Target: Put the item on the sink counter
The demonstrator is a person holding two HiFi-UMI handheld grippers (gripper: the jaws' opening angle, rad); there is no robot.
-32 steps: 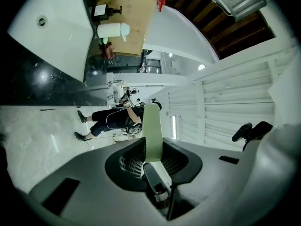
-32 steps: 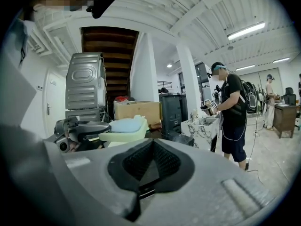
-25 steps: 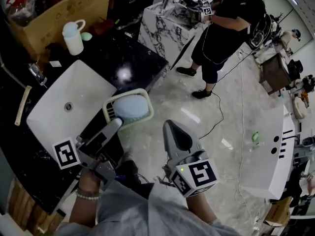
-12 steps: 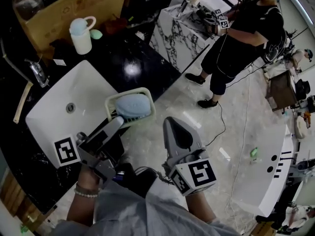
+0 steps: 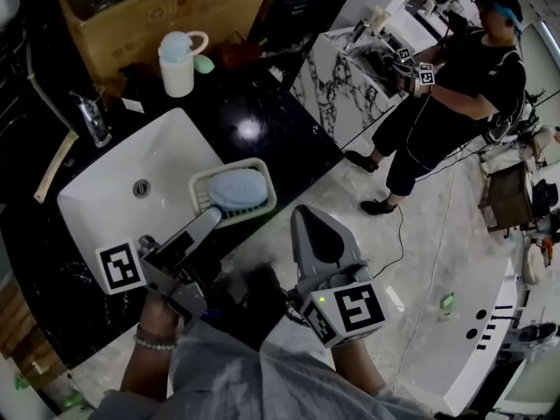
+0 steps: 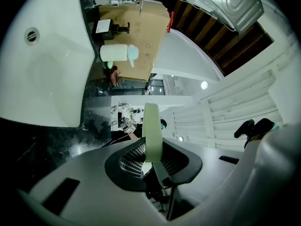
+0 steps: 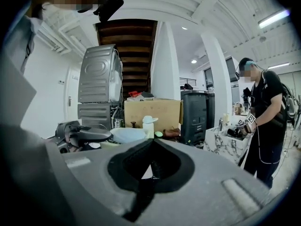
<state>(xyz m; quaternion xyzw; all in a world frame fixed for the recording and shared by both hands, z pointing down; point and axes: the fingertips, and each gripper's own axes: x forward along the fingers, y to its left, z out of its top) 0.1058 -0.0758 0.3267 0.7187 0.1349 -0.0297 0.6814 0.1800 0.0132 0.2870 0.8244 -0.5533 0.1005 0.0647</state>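
Gripping the rim of a pale green basket (image 5: 259, 185), the left claw (image 5: 207, 220) has its jaws at a narrow gap, one on each side of the rim. In the left gripper view the rim (image 6: 151, 131) runs edge-on between the two jaws. A pale blue item (image 5: 236, 190) lies inside the basket. In the head view the basket sits over the corner of the white sink basin (image 5: 114, 199), at the front edge of the black table (image 5: 262, 121). Whether it touches basin or table cannot be told.

The right claw (image 5: 306, 221) is held to the right of the basket, over the marble floor (image 5: 420, 261). Its jaws are pressed together with nothing between them, as the right gripper view shows (image 7: 151, 142). Each claw carries a cube with square markers, and the person's forearms enter from the bottom of the head view.

On the table behind the basin stand a chrome faucet (image 5: 92, 121) and a white jug with a pale blue lid (image 5: 179, 64). A small green object (image 5: 204, 64) lies just beside the jug. A cardboard box (image 5: 166, 11) stands at the back, well apart from the basket. Across the floor, a second person in dark clothes (image 5: 446, 103) stands at a marble-patterned counter (image 5: 337, 77), also holding grippers with marker cubes.
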